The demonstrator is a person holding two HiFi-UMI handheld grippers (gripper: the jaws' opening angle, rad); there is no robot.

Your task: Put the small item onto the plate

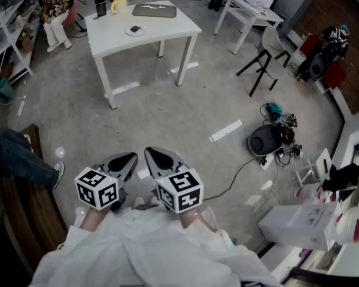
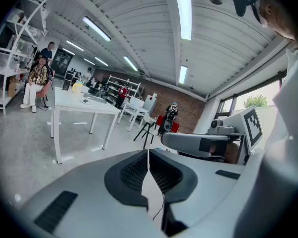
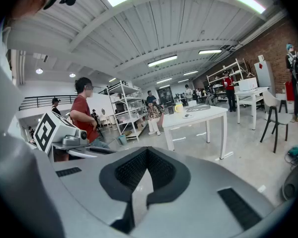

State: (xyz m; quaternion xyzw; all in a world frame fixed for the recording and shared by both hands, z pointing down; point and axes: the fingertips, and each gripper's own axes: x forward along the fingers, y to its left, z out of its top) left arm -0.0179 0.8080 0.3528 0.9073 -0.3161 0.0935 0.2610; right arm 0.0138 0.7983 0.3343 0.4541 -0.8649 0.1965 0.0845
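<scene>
- Left gripper [image 1: 127, 162]: its own view shows the jaw tips closed together with nothing between them. It is held low, close to the person's body.
- Right gripper [image 1: 157, 158]: just beside the left. Its jaws also meet at the tips and hold nothing.
- Below both is bare floor [image 1: 167, 112], and the table [image 1: 161, 31] stands well apart, across the room.
- On the table sits a plate [image 1: 135, 32] with what looks like a small dark item [image 1: 135, 28] on it. At this range I cannot tell whether it lies fully on the plate.
- Behind the plate stand a mug [image 1: 118, 4], a bottle [image 1: 100, 3] and a grey pad [image 1: 154, 10].
- Progress: if that dark spot is the item, the placing looks done and the grippers are clear of it. If not, nothing is picked up, and the walk to the table, the grasp and the placing are all left.
</scene>
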